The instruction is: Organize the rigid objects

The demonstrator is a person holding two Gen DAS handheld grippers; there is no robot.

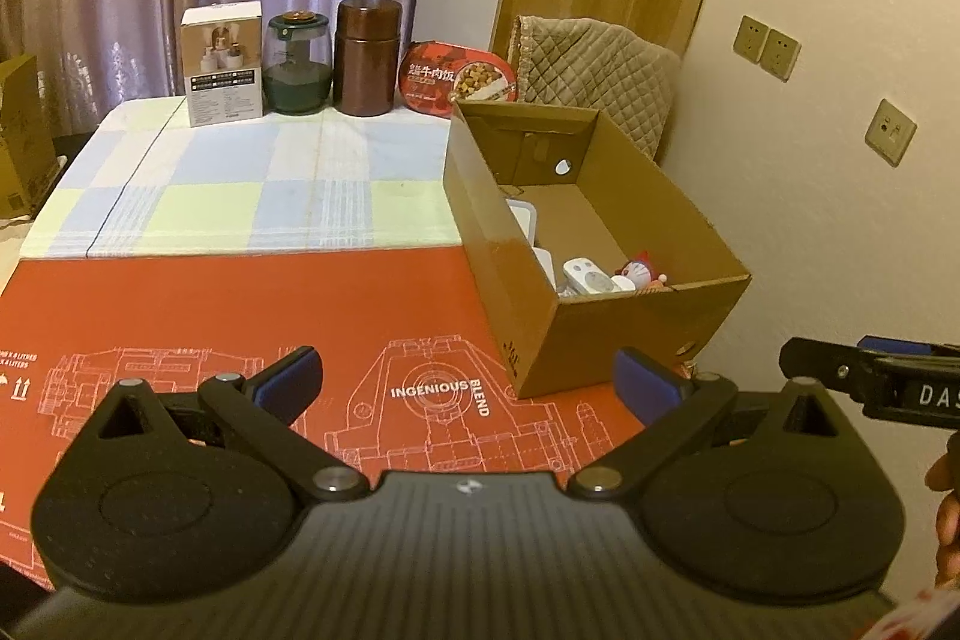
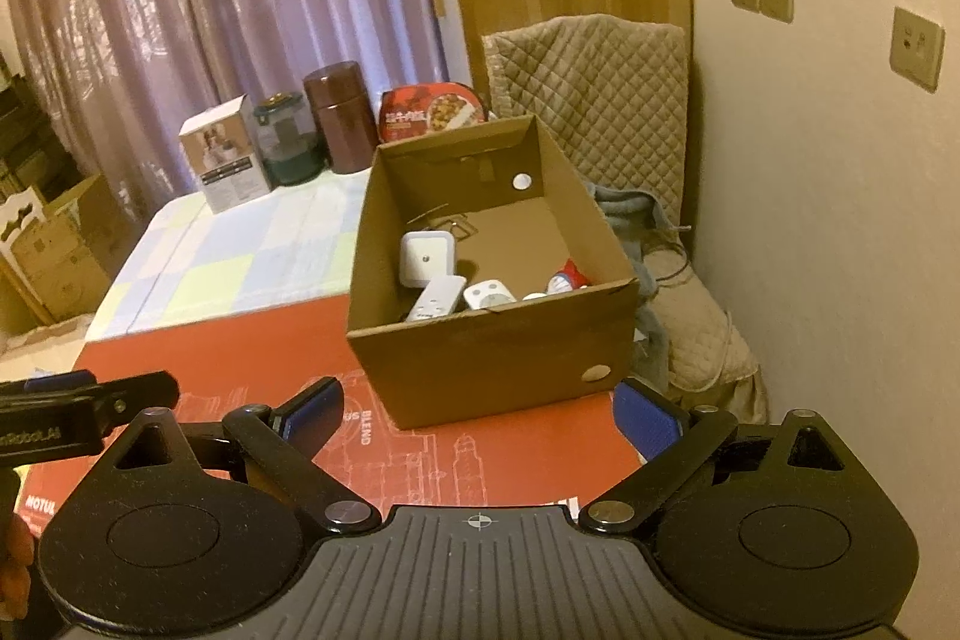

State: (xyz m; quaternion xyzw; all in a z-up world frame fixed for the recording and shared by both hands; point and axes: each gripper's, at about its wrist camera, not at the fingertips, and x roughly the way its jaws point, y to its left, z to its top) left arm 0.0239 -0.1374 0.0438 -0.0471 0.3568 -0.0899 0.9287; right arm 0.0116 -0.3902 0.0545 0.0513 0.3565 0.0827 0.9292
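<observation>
Left gripper (image 1: 468, 379): jaws spread wide, nothing between them, above the red printed carton (image 1: 240, 316).
Right gripper (image 2: 480, 409): jaws wide apart, empty, just before the cardboard box (image 2: 492, 358).
Cardboard box: open-topped, on the red carton's right side, beside the checked tablecloth (image 1: 240, 184).
Box contents: white square device (image 2: 425, 257), white remote (image 2: 435, 298), white plug (image 2: 487, 295), small Doraemon figure (image 1: 643, 271).
Table's far edge: white product box (image 1: 223, 63), green glass jar (image 1: 298, 63), brown canister (image 1: 366, 57), red instant-meal bowl (image 1: 456, 79) in a row.
</observation>
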